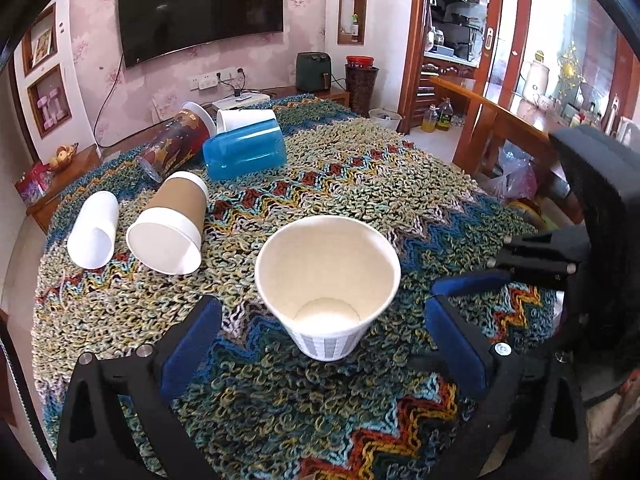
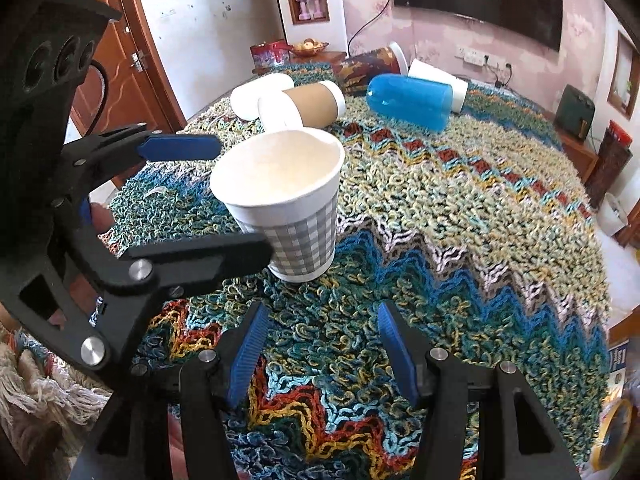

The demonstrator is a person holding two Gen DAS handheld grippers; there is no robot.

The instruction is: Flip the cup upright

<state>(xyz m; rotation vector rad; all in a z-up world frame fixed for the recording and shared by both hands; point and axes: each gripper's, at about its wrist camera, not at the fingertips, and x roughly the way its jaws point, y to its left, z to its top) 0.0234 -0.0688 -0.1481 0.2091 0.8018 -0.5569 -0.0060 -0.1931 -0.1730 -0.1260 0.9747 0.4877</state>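
This is a lived-in home, a sitting room that opens onto a kitchen. A large black flat-screen television (image 1: 200, 8) hangs on pink floral wallpaper (image 1: 96, 44), with white wall sockets (image 1: 212, 78) and trailing cables beneath it. Recessed wooden wall niches (image 1: 50, 102) hold pink dumbbells (image 2: 309, 5) and a framed picture. A low wooden sideboard (image 1: 320, 94) carries a dark green air fryer (image 1: 314, 71), and a bowl of fruit (image 2: 309, 46) sits on another cabinet. Through a reddish wooden sliding doorway (image 1: 416, 40) kitchen shelves with pots show, and bottles of cooking oil (image 1: 438, 118) stand on the floor. A brown panelled wooden door (image 2: 124, 56) closes the room's other side.
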